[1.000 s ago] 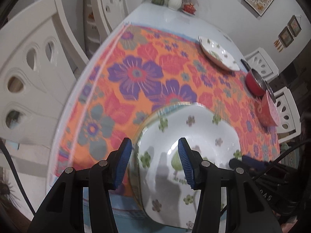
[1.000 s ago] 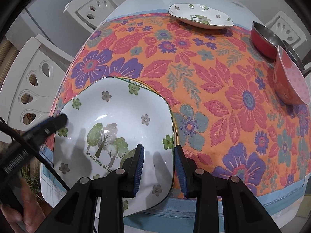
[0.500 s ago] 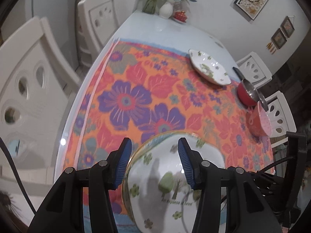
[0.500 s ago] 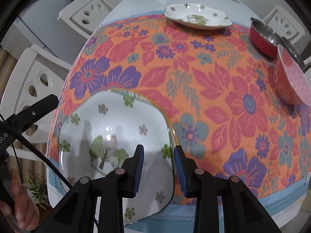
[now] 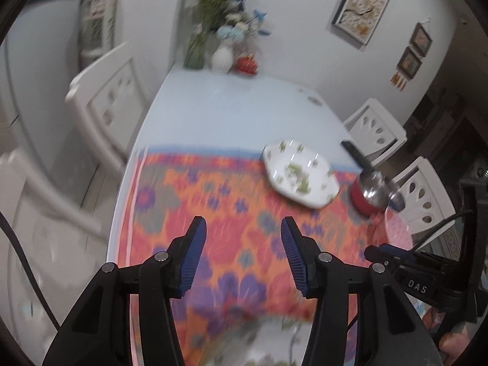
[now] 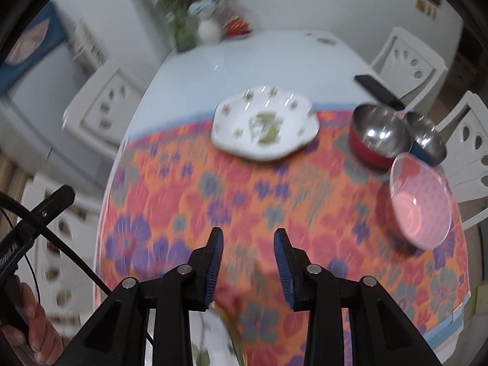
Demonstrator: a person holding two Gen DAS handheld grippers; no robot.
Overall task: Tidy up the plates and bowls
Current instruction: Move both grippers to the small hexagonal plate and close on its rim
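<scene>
Both grippers clear of the dishes, nothing held; left gripper [image 5: 241, 253] jaws opening, gap moderately wide, only floral cloth [image 5: 231, 213] behind them; right gripper [image 6: 247, 260] jaws also opening, narrower gap, nothing between the pads; near plate [image 5: 268, 338] sits at the table's near edge, below and behind both fingertip pairs, cut off by the frame bottom, so it looks set down and let go, my read; far plate [image 6: 265, 125] of the same white tree-and-flower pattern lies at the cloth's far edge, well apart from the near one; likely next pick if plates get stacked, my guess. Bowls grouped on the right side: red bowl [image 6: 379, 135] with steel inside, blue-sided steel bowl [image 6: 427, 138] touching or just behind it, pink bowl [image 6: 419, 204] tilted, leaning toward the red one; all three look empty, both plates too. Dark flat thing [image 6: 378, 91] beyond the bowls, can't tell what. Vases with flowers [image 5: 222, 55] at the far end of the table, well clear. Heavy motion blur; fine contact between bowls not readable.
</scene>
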